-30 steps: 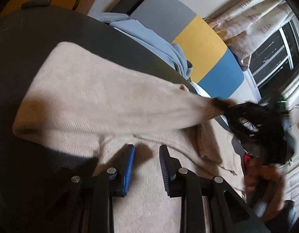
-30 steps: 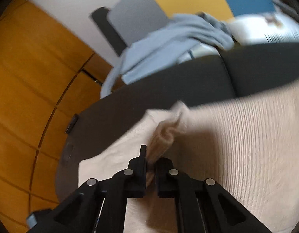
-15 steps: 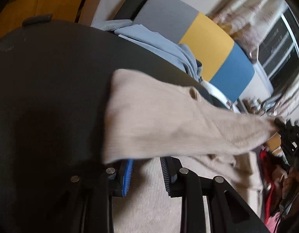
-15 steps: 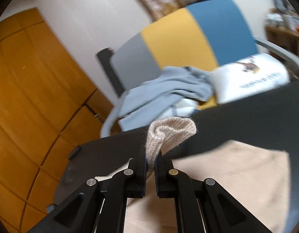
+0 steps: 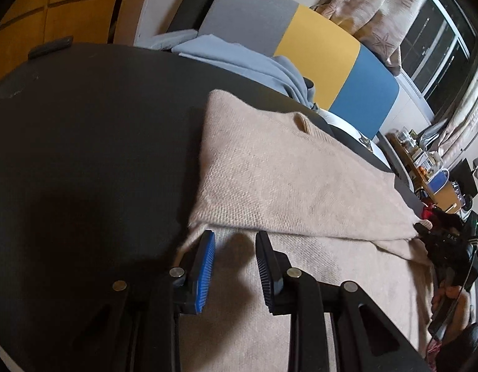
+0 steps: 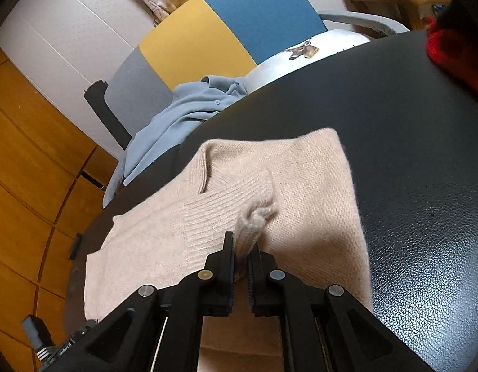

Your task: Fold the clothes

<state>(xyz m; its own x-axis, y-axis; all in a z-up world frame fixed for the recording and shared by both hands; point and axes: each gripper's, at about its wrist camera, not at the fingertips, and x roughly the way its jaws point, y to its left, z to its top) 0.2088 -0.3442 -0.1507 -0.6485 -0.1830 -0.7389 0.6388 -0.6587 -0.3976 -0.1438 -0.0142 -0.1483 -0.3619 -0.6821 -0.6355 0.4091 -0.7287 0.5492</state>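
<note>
One sleeve of the beige sweater [image 6: 316,192] has just come across: a second ago it trailed off the outstretched garment, and now I have swung it over so its ribbed cuff [image 6: 229,207] lies on the folded body in the middle of the right wrist view. My right gripper [image 6: 239,249] is clamped tight on a tuft of that cuff, the knit bunched between the pads. My left gripper [image 5: 234,266] sits at the bottom centre of its own view, jaws partly apart with nothing between them, hovering just over the sweater's lower layer. The sweater rests on the black table [image 5: 83,142], now narrower, with dark leather bared at the left of the frame. I judge the sleeve fold nearly done; letting go of the cuff comes next.
</note>
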